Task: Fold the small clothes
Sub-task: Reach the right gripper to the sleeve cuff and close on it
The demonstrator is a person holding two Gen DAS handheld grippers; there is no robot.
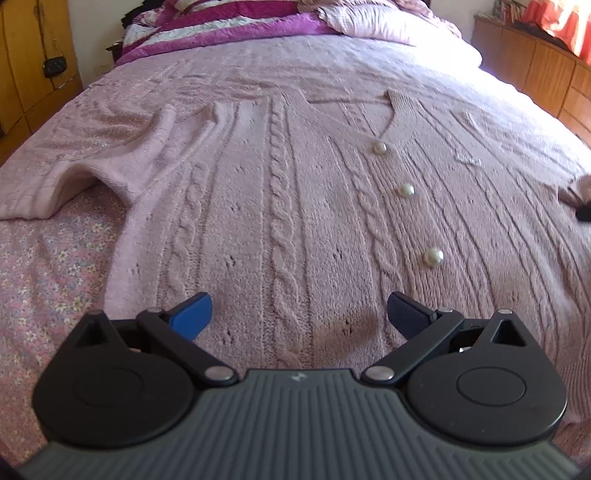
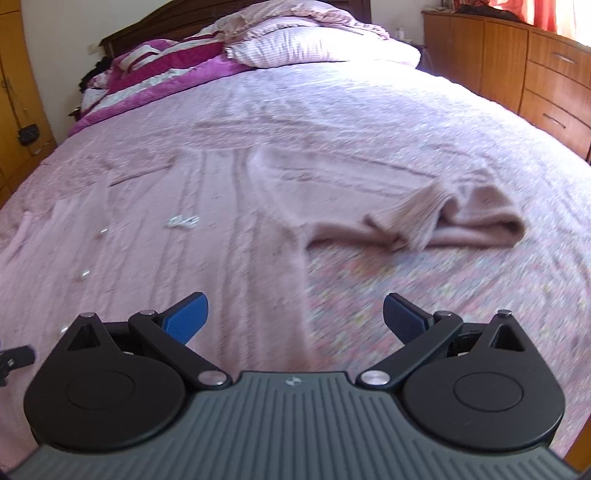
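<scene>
Cardigan (image 1: pixel 295 192) as landmark throughout: pink cable knit, lying face up and flat on the bedspread (image 1: pixel 48 266), neckline toward the pillows (image 1: pixel 369 26).

Left wrist view. Left gripper (image 1: pixel 299 314) hovers over the hem end of the cardigan, jaws wide apart, nothing between them. Three pearl buttons (image 1: pixel 405 190) run up the placket right of the gripper's line; fastened front probably keeps the panels from sliding during a fold. One sleeve (image 1: pixel 92 166) spreads out from the cardigan's side, cuff resting on the bedspread. Spread layout likely deliberate: every edge is reachable.

Right wrist view. Image motion-blurred. Right gripper (image 2: pixel 295 314) also has its jaws apart and empty, positioned above the cardigan's side edge, where knit meets bedspread. Other sleeve (image 2: pixel 443 218) lies beyond it, bunched and doubled on itself rather than flat. Judgement: folding not yet started; this rumpled sleeve would want straightening or folding inward first.
</scene>
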